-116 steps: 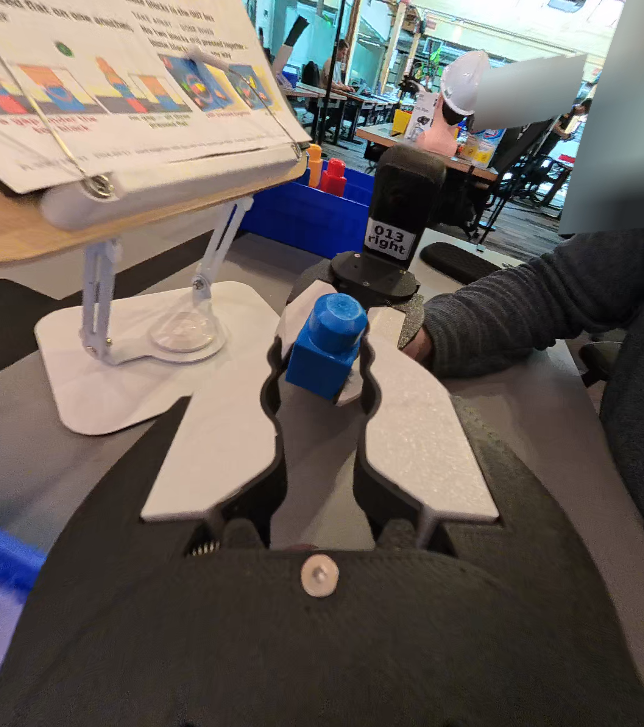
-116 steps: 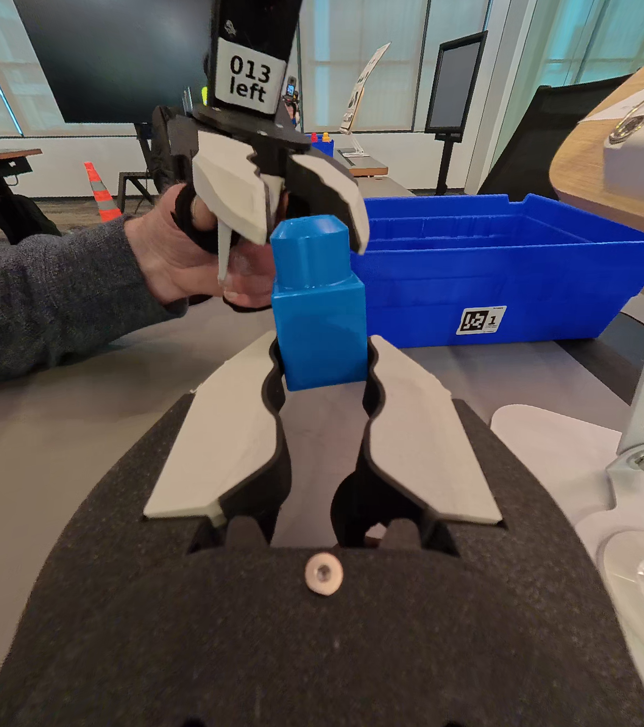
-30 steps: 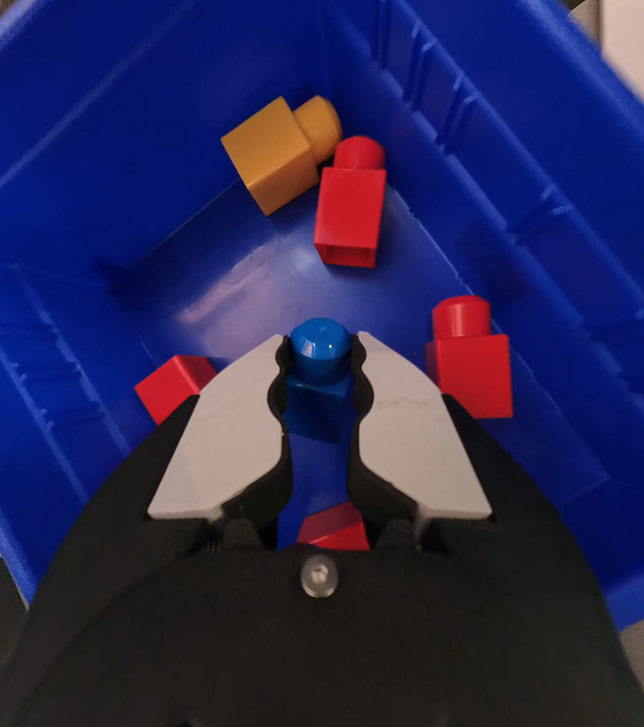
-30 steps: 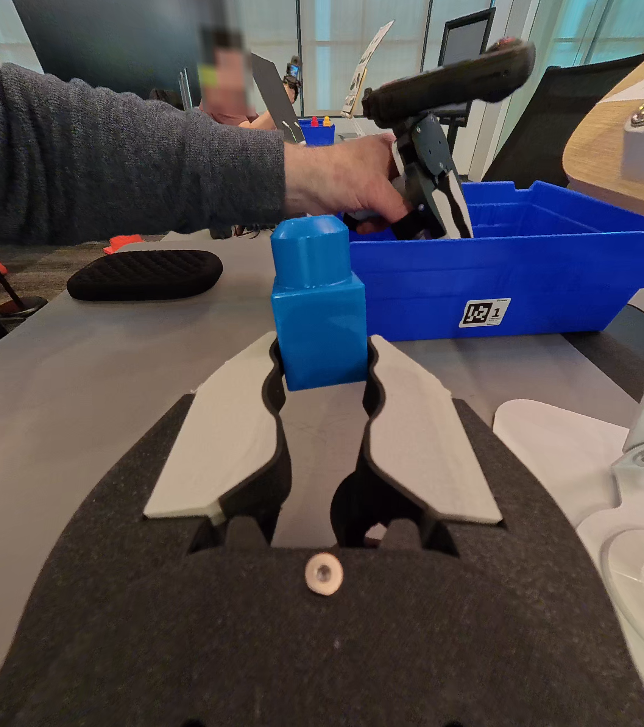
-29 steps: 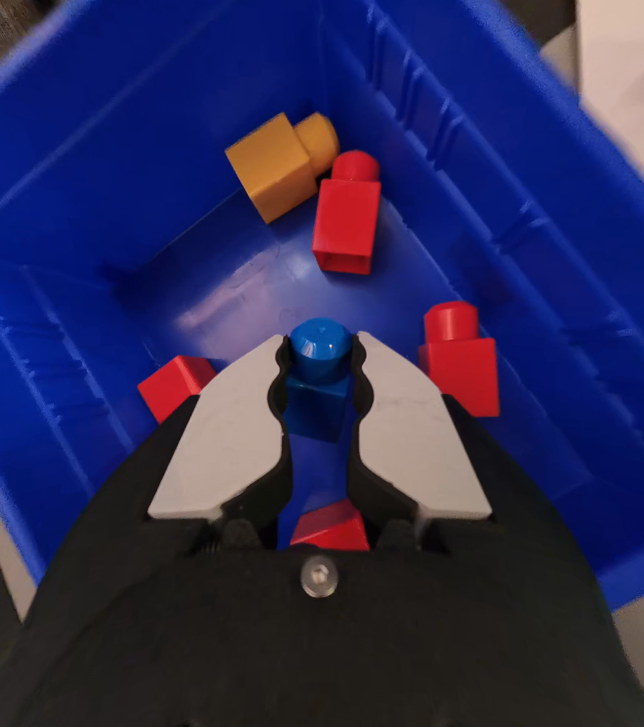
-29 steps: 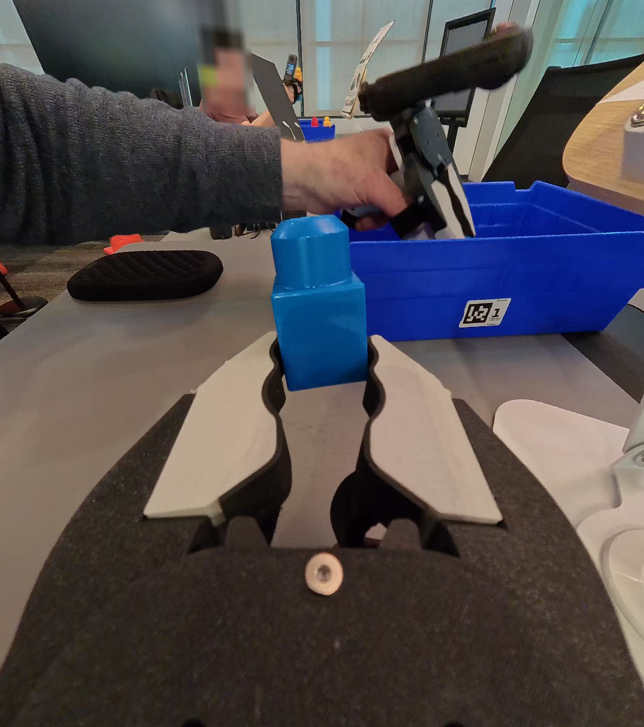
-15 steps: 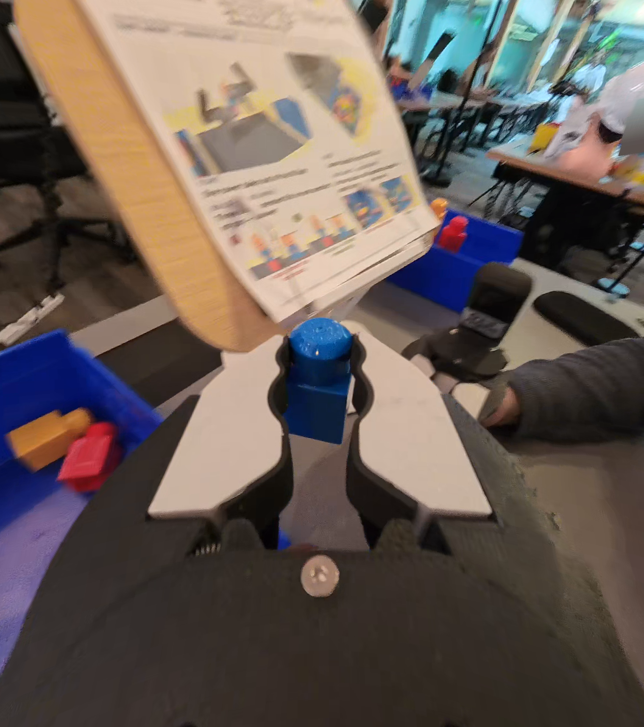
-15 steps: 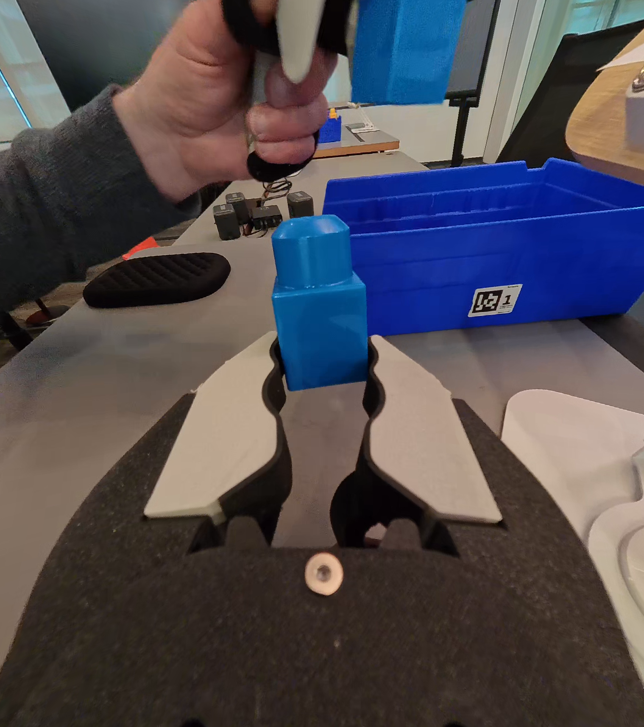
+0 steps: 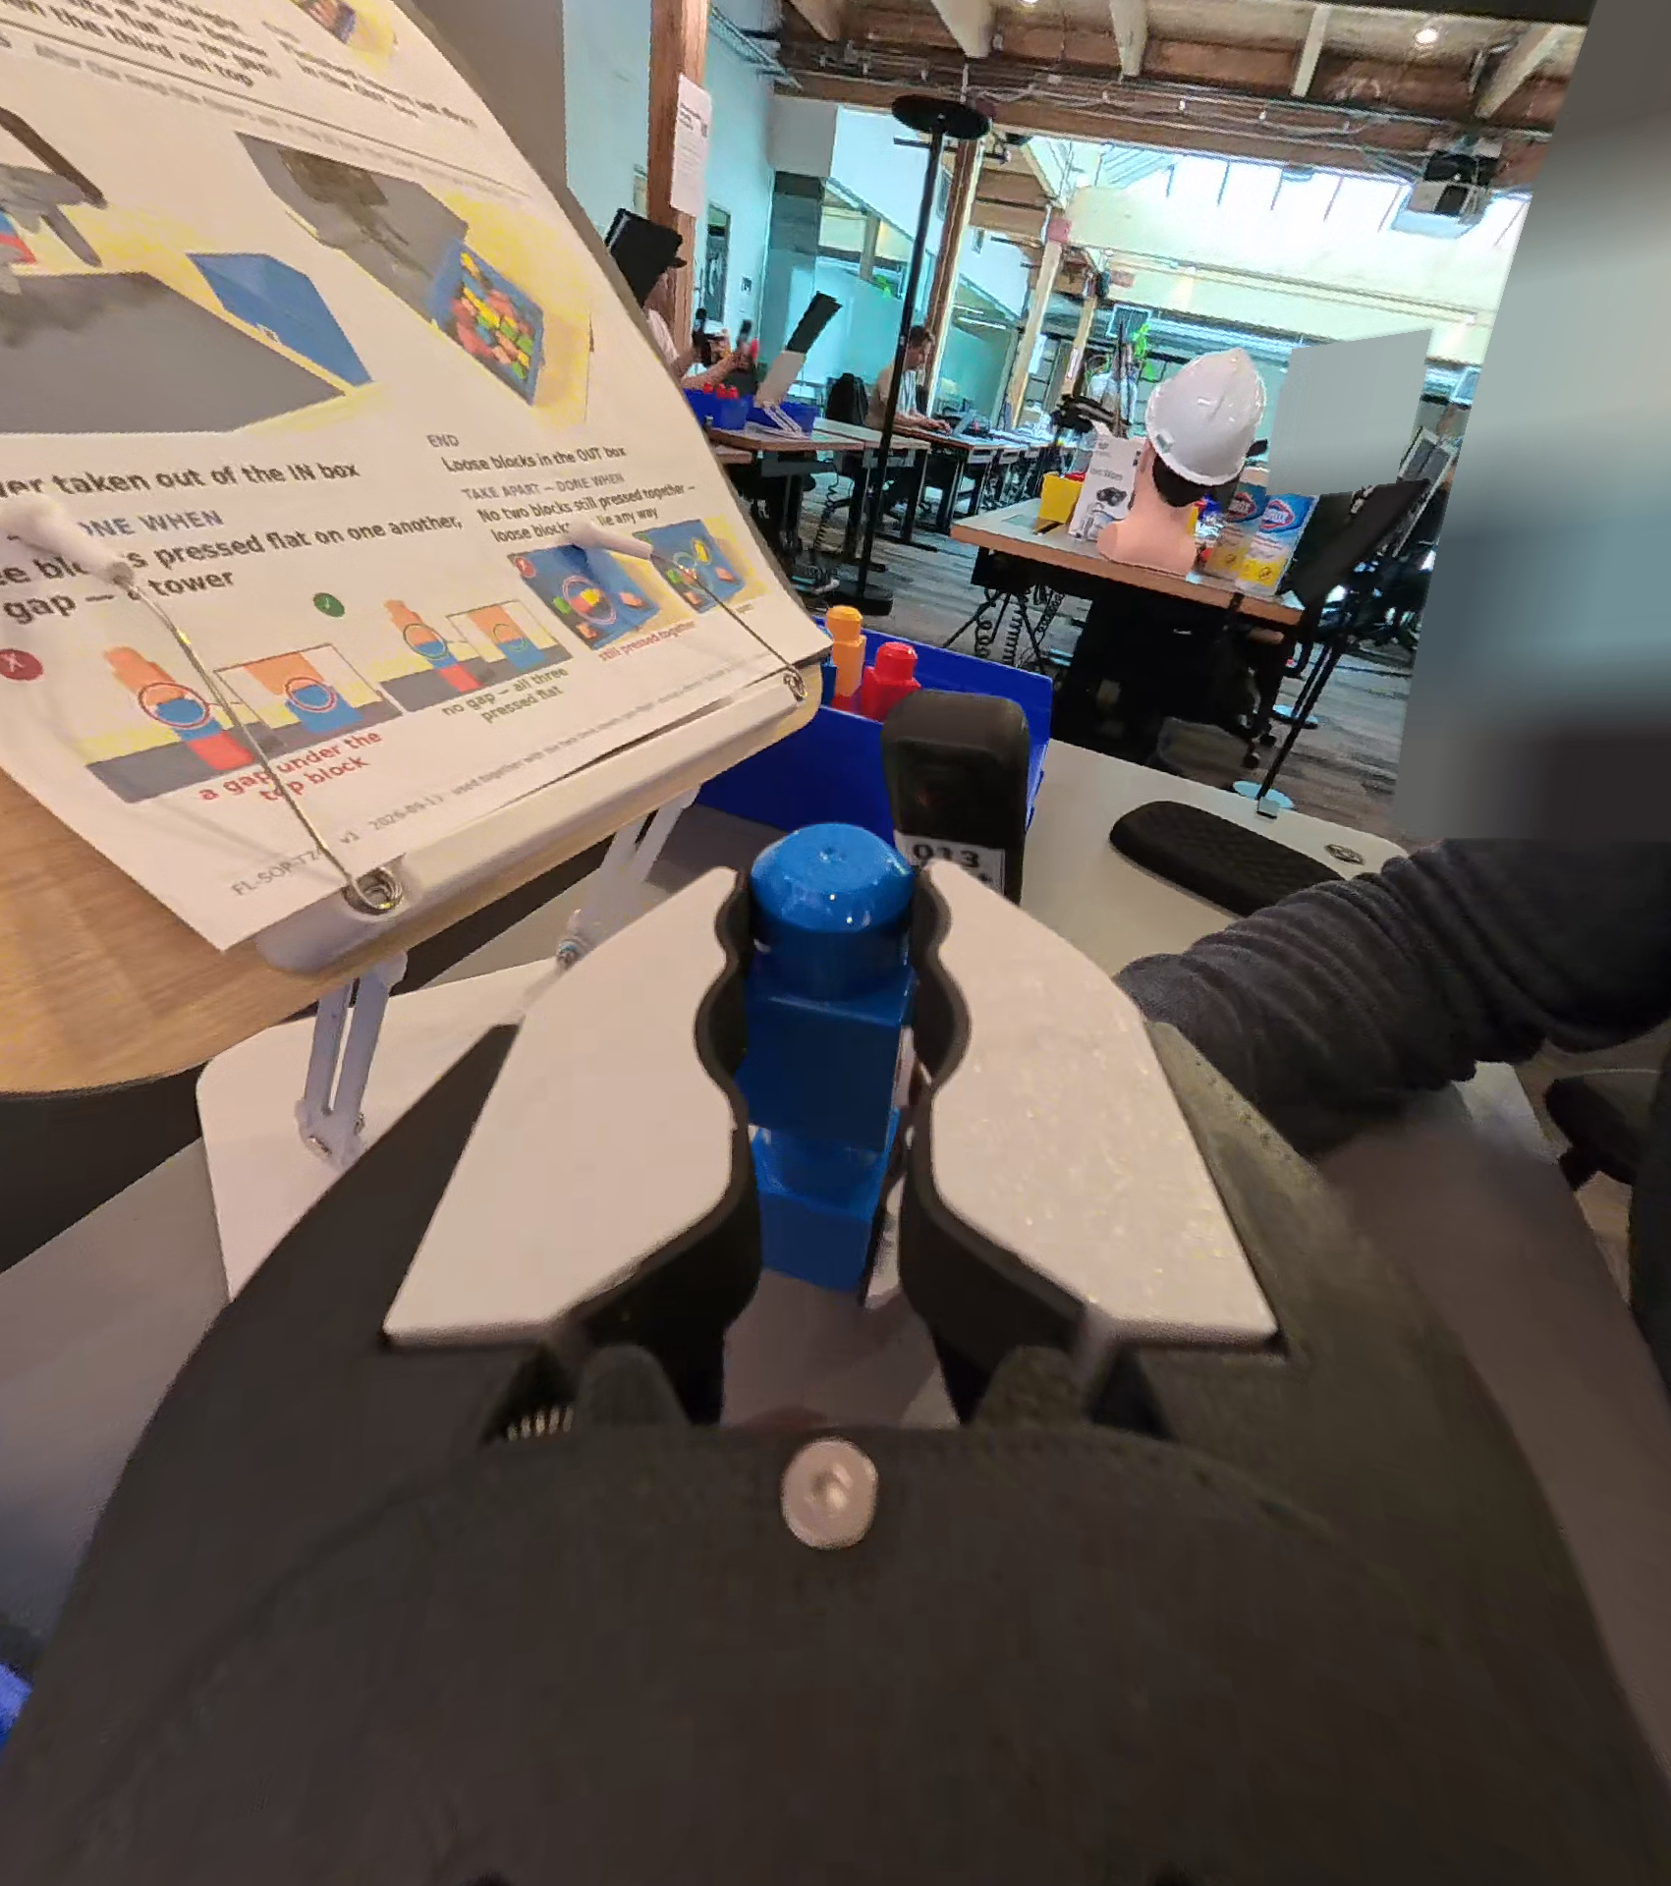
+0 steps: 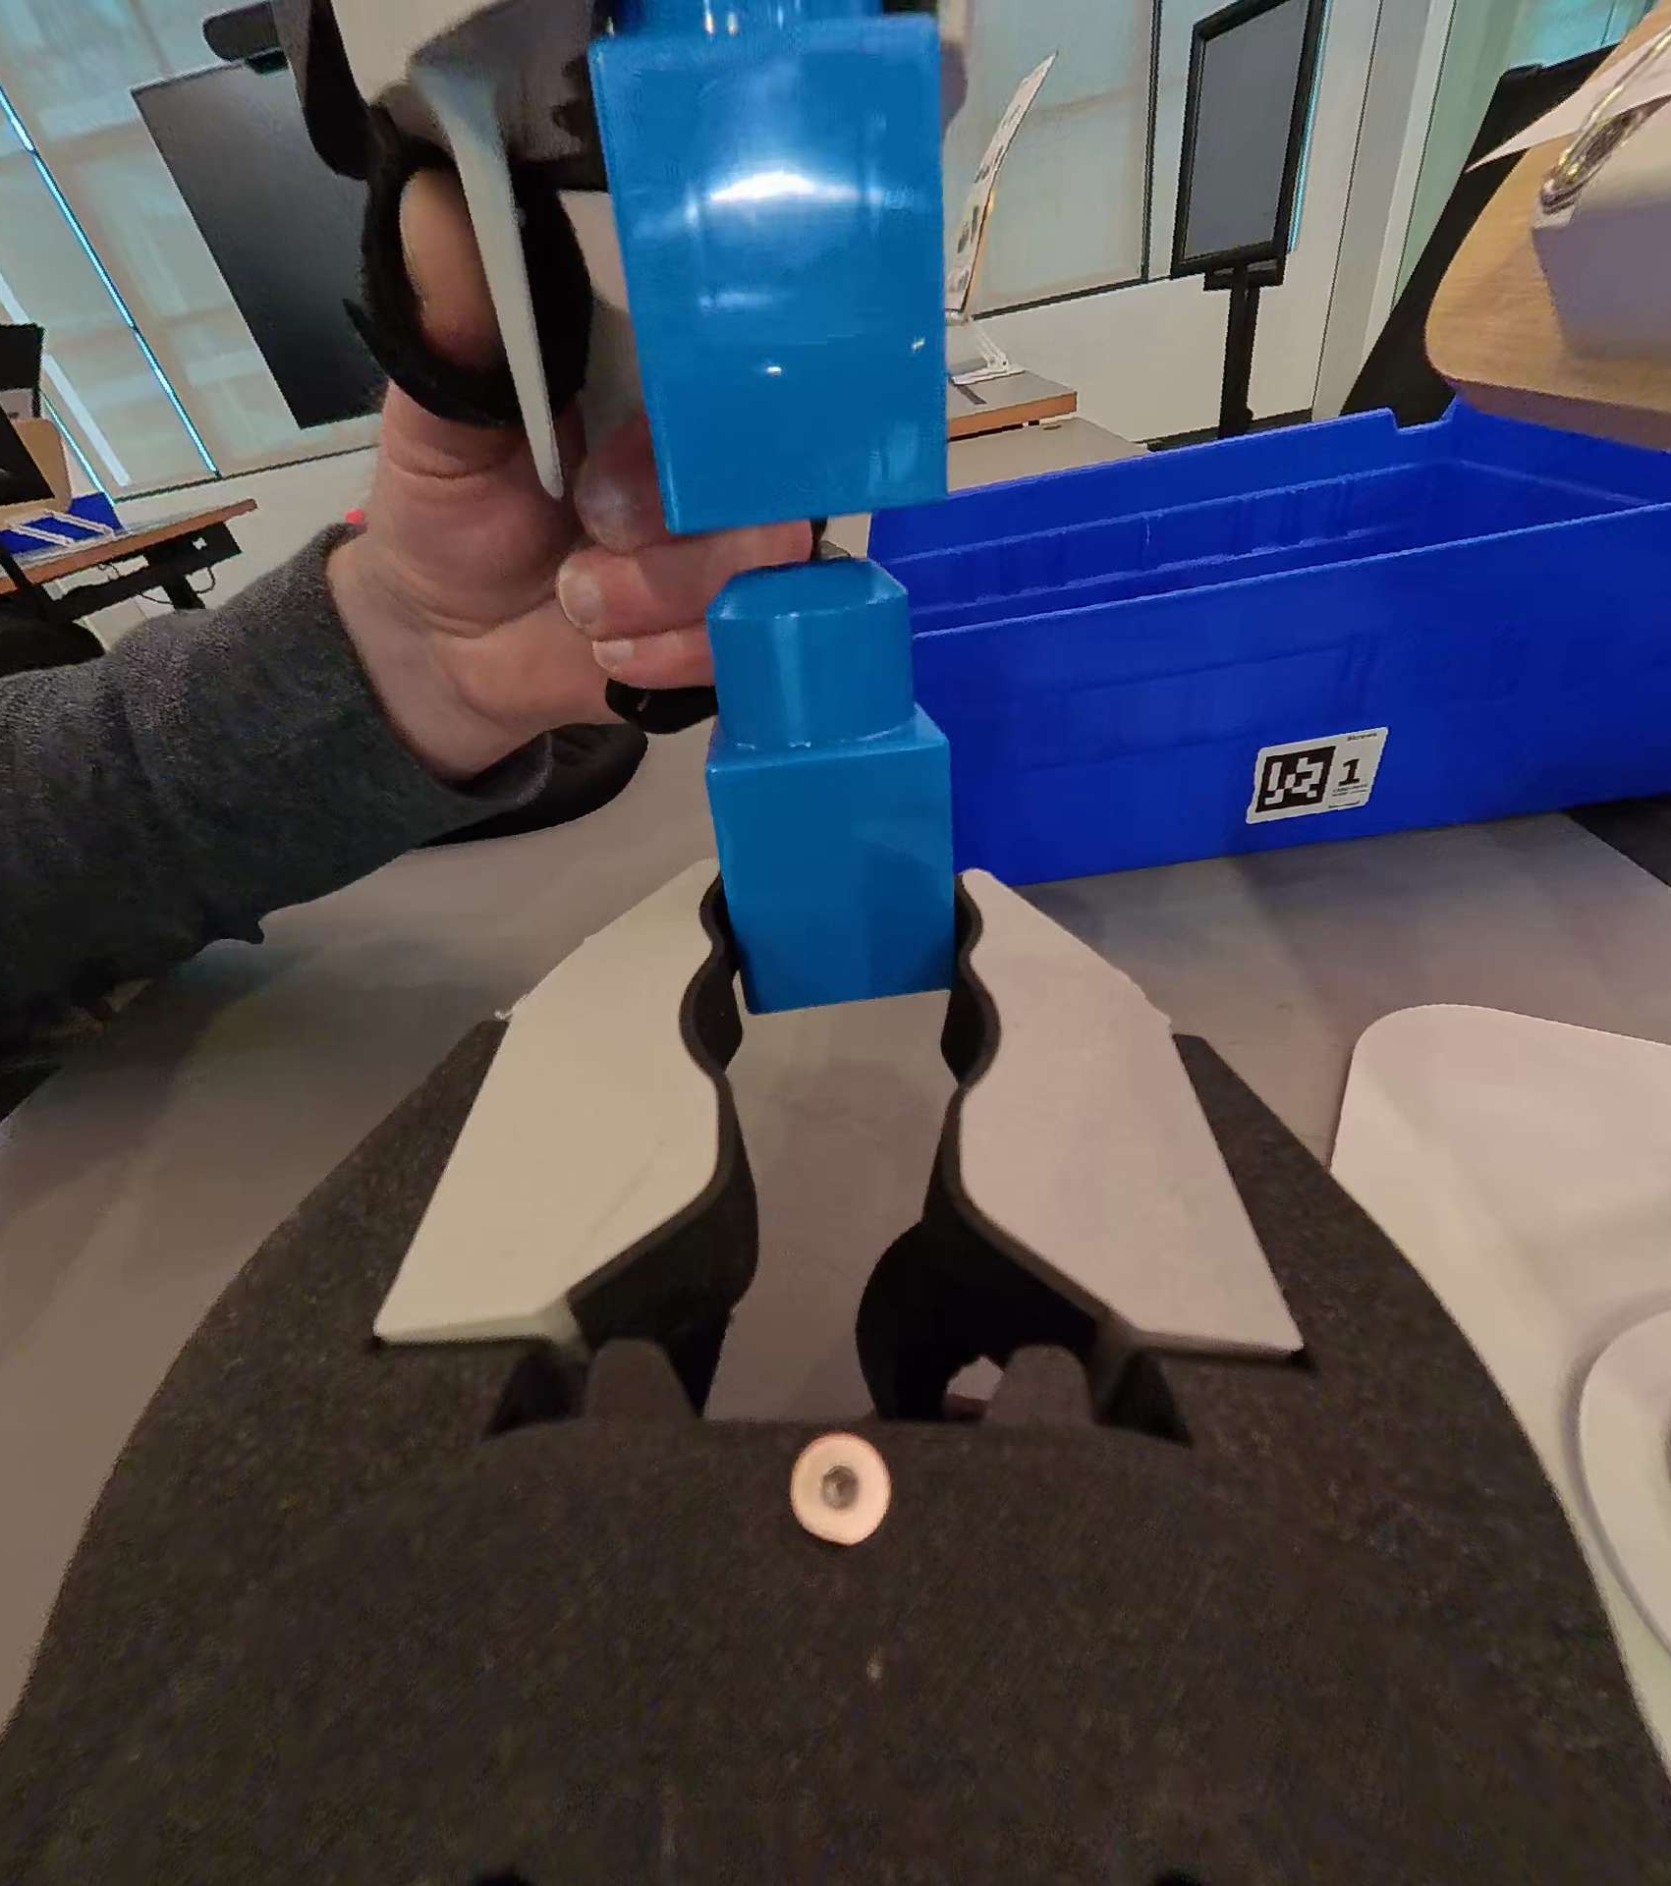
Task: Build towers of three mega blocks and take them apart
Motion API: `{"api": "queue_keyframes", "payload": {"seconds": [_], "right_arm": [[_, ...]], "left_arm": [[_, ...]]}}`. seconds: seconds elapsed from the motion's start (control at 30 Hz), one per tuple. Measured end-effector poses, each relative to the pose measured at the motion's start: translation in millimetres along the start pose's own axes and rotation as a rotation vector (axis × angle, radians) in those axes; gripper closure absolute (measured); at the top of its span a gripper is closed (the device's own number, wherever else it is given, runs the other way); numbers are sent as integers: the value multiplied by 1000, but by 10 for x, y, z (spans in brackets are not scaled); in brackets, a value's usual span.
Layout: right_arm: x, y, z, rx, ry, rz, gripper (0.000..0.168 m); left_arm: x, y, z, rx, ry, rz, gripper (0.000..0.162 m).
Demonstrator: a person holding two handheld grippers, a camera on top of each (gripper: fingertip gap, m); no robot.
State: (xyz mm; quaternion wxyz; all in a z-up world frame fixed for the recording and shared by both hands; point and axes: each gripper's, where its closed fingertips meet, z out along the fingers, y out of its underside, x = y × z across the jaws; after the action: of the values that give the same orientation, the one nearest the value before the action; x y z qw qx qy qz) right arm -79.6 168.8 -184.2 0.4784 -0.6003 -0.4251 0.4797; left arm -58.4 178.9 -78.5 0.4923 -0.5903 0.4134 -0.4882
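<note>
The right gripper squeezed the bottom blue block at the frame's middle; the left gripper held the top blue block above — lower it straight, press flat.

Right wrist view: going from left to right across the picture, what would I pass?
Grey sleeve → hand → two blue blocks, upper block over lower block → blue bin → white stand base.
</note>
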Motion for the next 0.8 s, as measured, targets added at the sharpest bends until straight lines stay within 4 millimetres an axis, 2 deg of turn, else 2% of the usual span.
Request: {"api": "queue_keyframes", "payload": {"seconds": [0.33,0.8], "right_arm": [[12,-11,-11,8,-2,14,132],[3,19,5,-15,7,-4,132]], "left_arm": [[-30,173,38,-13,26,-8,134],[-14,218,47,7,27,-5,133]]}}
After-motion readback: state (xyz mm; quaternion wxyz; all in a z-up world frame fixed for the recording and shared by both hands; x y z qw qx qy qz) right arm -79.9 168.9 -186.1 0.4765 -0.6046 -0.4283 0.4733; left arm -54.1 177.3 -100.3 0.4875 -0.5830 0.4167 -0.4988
